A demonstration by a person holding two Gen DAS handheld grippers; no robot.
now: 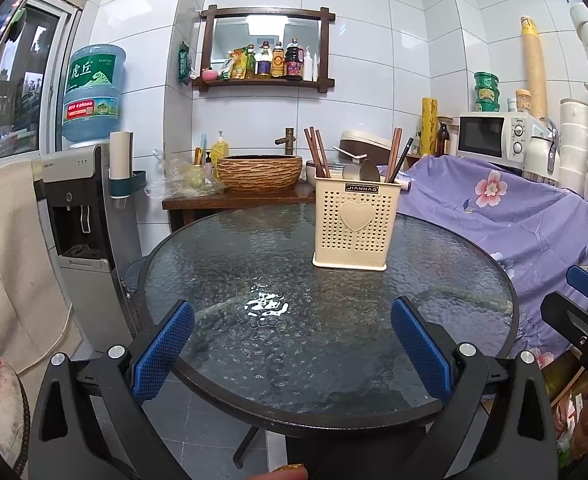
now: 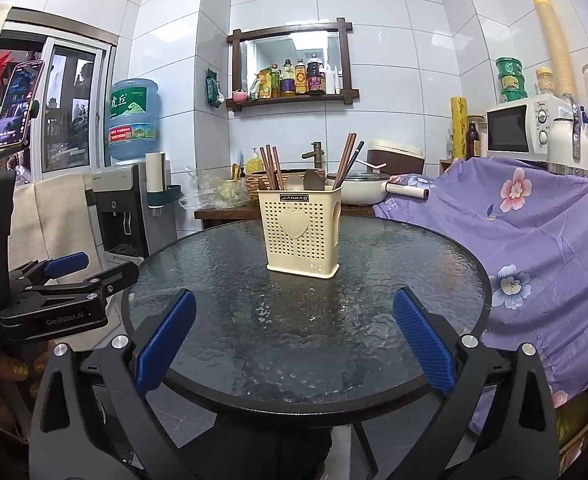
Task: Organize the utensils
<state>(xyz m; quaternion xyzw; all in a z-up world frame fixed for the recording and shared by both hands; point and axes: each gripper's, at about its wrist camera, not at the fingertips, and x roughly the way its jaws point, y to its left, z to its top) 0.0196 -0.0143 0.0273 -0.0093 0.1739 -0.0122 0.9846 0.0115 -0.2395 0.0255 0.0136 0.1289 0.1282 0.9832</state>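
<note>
A cream perforated utensil holder [image 1: 352,224] [image 2: 300,236] with a heart on its front stands upright on the round glass table [image 1: 253,340] [image 2: 253,344], toward the far side. Brown chopsticks [image 1: 317,152] [image 2: 270,166] lean at its left, more chopsticks [image 1: 396,152] [image 2: 348,164] at its right, and metal spoons [image 1: 368,171] [image 2: 308,181] sit in the middle. My left gripper [image 1: 291,348] hangs open over the table's near edge, nothing between its blue pads. My right gripper [image 2: 294,340] is likewise open and empty, well short of the holder.
A water dispenser [image 1: 81,208] [image 2: 121,208] stands left of the table. Purple floral cloth [image 1: 514,216] [image 2: 534,232] covers furniture at the right, with a microwave [image 1: 490,136] behind. A wooden stand with a basin [image 1: 259,172] sits behind the table. The other gripper shows at each view's side.
</note>
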